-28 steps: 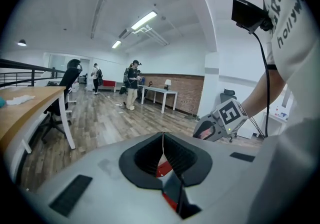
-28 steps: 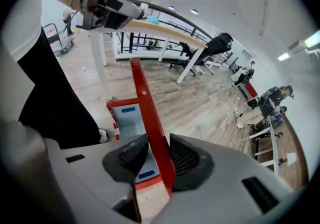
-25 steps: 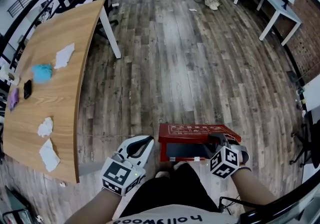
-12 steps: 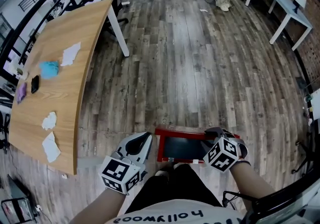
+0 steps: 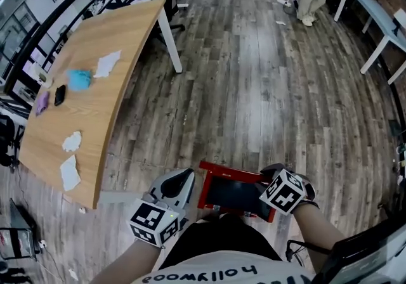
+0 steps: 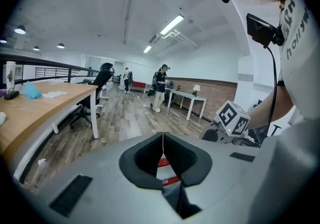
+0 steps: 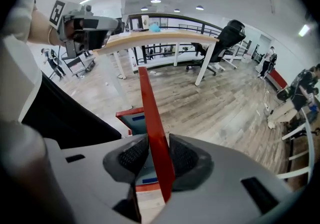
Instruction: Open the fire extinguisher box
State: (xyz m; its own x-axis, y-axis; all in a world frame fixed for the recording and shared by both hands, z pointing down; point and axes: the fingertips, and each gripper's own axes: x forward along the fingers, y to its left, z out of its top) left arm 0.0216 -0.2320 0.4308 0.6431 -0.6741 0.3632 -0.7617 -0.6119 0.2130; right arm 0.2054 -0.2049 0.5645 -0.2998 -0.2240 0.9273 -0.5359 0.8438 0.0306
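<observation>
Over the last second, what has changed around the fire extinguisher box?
The right gripper, fingers clamped on the edge of the red door, has swung it up from the fire extinguisher box; its dark window now faces upward and hides the printed top seen a second ago. The left gripper stayed shut and empty beside the box, still on the floor.

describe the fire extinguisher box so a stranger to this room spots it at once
From the long wooden table, look past its near end to the floor by the person's legs: the fire extinguisher box lies there. It is the only red thing nearby, a flat red frame around a dark panel, with the right claw clamped on its edge.
</observation>
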